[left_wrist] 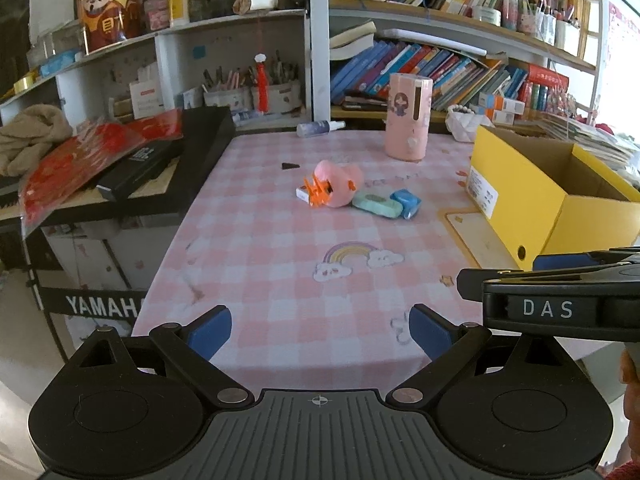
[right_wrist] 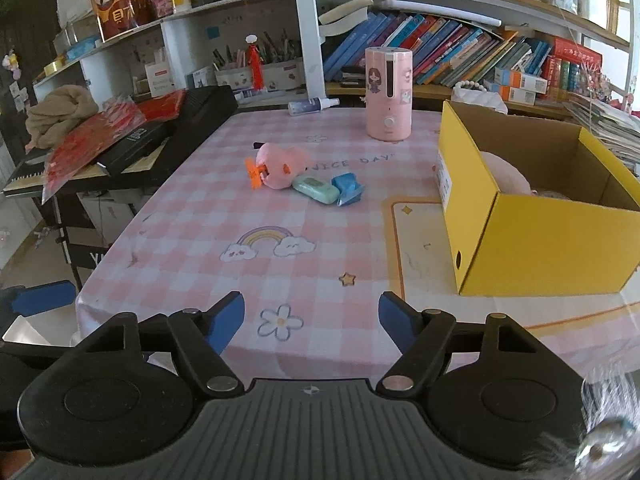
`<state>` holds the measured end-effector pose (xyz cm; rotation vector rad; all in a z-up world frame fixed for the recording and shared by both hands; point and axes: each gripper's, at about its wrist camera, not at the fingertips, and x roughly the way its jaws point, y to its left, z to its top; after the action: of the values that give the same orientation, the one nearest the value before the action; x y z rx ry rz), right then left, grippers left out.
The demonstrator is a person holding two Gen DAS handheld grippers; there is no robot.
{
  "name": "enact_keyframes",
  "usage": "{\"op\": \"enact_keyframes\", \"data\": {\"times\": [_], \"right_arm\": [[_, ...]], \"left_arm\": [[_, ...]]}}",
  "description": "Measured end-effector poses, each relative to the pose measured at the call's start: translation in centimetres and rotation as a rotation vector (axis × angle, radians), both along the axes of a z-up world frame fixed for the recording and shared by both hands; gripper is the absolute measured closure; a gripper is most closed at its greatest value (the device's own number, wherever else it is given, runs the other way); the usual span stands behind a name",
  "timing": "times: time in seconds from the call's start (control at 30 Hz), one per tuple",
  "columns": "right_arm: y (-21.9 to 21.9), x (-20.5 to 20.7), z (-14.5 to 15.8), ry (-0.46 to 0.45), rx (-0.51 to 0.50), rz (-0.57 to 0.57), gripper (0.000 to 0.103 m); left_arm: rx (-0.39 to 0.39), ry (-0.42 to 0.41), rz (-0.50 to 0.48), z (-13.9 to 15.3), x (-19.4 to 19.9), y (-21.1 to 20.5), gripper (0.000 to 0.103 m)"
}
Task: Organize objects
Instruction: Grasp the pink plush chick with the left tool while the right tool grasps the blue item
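A pink plush toy (left_wrist: 338, 184) (right_wrist: 282, 166) lies mid-table with an orange hair clip (left_wrist: 316, 192) (right_wrist: 253, 173) at its left, a teal soap-like bar (left_wrist: 378, 203) (right_wrist: 315, 188) and a blue packet (left_wrist: 407, 202) (right_wrist: 347, 187) at its right. A small white box (left_wrist: 303, 193) peeks out behind the clip. A yellow cardboard box (left_wrist: 516, 200) (right_wrist: 532, 240) stands open at the right, with a pink plush (right_wrist: 506, 178) inside. My left gripper (left_wrist: 320, 334) is open and empty over the near table edge. My right gripper (right_wrist: 312, 314) is open and empty, right of the left one.
A pink humidifier (left_wrist: 408, 116) (right_wrist: 389, 94) and a lying spray bottle (left_wrist: 320, 128) (right_wrist: 312, 106) are at the table's back. A small dark triangle (left_wrist: 290, 165) lies on the cloth. A keyboard with red packets (left_wrist: 100, 168) stands left. Bookshelves rise behind.
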<state>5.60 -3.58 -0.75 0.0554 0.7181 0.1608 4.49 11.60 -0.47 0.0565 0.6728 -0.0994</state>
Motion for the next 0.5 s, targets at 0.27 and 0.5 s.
{"op": "enact_keyframes", "data": {"times": [0.27, 0.5], "right_arm": [[-0.2, 5.3, -0.1, 0.022, 0.003, 0.022, 0.031], [-0.6, 9.9, 0.3, 0.015, 0.003, 0.043, 0.032]], "left_arm": [[-0.014, 0.007, 0.020, -0.2, 4.9, -0.2, 0.006], [-0.018, 0.012, 0.040, 0.0, 9.0, -0.8, 0.006]]}}
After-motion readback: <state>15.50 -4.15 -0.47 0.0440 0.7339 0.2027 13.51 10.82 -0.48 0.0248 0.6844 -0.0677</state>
